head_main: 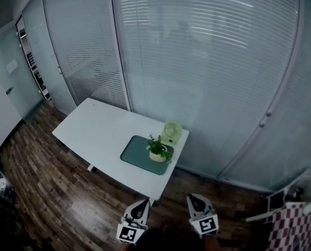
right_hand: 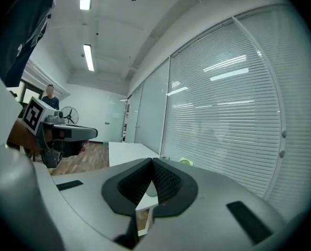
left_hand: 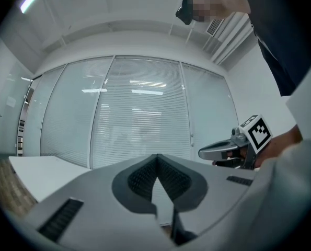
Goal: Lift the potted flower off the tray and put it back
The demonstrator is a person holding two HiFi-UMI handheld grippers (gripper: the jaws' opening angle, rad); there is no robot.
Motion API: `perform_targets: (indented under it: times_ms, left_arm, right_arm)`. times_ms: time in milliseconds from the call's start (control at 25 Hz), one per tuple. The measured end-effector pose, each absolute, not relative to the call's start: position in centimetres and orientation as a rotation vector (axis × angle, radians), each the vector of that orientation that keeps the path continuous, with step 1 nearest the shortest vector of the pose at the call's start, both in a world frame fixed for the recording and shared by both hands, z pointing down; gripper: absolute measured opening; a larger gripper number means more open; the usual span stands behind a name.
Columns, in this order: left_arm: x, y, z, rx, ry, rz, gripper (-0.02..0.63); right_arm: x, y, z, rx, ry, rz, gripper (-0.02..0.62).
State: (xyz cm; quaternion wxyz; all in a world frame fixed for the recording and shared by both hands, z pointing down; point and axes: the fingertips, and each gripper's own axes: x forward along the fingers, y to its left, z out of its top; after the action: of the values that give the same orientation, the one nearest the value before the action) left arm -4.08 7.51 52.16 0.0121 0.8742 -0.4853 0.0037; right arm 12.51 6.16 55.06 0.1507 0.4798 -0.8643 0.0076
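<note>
The potted flower (head_main: 158, 150), green leaves in a small pale pot, stands on the dark green tray (head_main: 136, 156) near the right end of a white table (head_main: 100, 129). Both grippers are well short of the table, low in the head view. My left gripper (head_main: 140, 203) is shut with nothing between its jaws, and so is my right gripper (head_main: 193, 198). The left gripper view shows the closed jaws of my left gripper (left_hand: 156, 156), with the right gripper (left_hand: 223, 151) beside it. Through my right gripper (right_hand: 152, 161) I see the table (right_hand: 125, 151) ahead; the pot is hidden.
A pale green container (head_main: 172, 132) stands on the table just behind the tray. Glass walls with blinds (head_main: 207, 61) run behind the table. Wood floor (head_main: 56, 192) lies between me and the table. A red-checked object (head_main: 294, 226) sits at the lower right.
</note>
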Motion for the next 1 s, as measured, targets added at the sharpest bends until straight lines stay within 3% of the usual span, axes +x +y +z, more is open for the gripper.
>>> perform_targets:
  times_ms: [1000]
  left_arm:
    - [-6.6, -4.5, 54.7, 2.693, -1.452, 0.072, 0.008]
  right_arm:
    - [9.2, -3.4, 58.7, 1.246, -2.449, 0.075, 0.005]
